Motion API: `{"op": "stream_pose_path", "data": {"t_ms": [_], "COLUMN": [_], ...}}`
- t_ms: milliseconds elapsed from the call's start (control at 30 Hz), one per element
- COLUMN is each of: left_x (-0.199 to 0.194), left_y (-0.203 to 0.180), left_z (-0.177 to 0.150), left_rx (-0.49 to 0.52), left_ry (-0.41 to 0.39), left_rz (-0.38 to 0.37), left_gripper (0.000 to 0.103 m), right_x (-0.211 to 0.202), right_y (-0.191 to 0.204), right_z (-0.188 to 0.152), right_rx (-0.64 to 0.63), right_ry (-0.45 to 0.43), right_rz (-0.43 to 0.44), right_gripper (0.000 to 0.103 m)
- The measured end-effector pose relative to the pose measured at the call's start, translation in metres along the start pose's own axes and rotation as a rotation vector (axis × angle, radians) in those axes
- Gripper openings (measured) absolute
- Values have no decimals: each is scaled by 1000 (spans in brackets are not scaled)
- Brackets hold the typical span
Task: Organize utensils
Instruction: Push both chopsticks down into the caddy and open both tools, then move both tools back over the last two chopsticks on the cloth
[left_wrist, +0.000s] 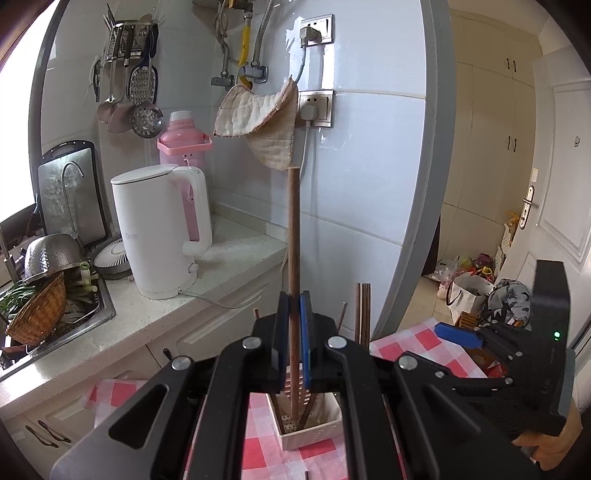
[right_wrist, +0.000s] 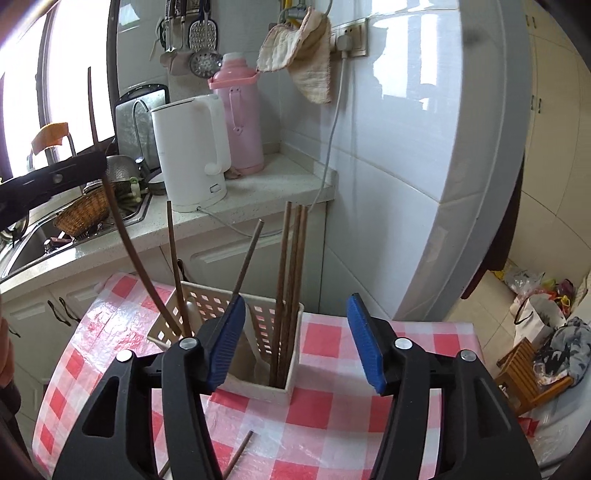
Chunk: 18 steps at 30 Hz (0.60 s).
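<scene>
Red-and-white checked cloth covers the table (right_wrist: 332, 373) beside the kitchen counter, and on it stands the white perforated utensil holder (right_wrist: 288, 387). Pinched upright between the closed blue pads of the left gripper (left_wrist: 294, 332) is one long wooden chopstick (left_wrist: 293, 229), its lower end reaching down into the holder. From the right wrist that same chopstick shows as a curved dark stick entering the holder's left compartment, the left gripper only a black bar at the frame edge. The right gripper (right_wrist: 297, 343) hangs over the holder with its jaws spread wide and nothing between them. Only its view shows the contents: a cluster of chopsticks (right_wrist: 291, 280) standing in the right compartment, others leaning in the left, and a loose chopstick (right_wrist: 240, 452) lying on the cloth. On the counter sit a white kettle (left_wrist: 162, 229) and a pink thermos (left_wrist: 184, 140).
</scene>
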<state>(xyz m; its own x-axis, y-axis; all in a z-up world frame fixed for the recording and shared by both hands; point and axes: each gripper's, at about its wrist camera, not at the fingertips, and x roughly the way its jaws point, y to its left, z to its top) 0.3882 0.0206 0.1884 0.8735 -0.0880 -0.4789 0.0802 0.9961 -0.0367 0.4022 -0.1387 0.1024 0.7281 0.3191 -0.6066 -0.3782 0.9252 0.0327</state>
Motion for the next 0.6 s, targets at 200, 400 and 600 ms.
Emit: {"op": "stream_pose_path", "data": {"t_ms": [200, 400, 600], "left_x": [19, 45, 68], "left_y": [0, -2, -4], "left_z": [-14, -27, -35], "left_rx": [-10, -5, 3], "left_ry": [42, 157, 233], "left_rz": [3, 4, 19], "left_gripper": [6, 6, 16], "right_x": [-16, -24, -27], "right_y": [-11, -19, -20], "right_z": [-38, -69, -83], "right_rx": [11, 37, 40], "right_ry": [0, 20, 34], "right_rz": [-5, 14, 23], "right_gripper": [58, 59, 60]}}
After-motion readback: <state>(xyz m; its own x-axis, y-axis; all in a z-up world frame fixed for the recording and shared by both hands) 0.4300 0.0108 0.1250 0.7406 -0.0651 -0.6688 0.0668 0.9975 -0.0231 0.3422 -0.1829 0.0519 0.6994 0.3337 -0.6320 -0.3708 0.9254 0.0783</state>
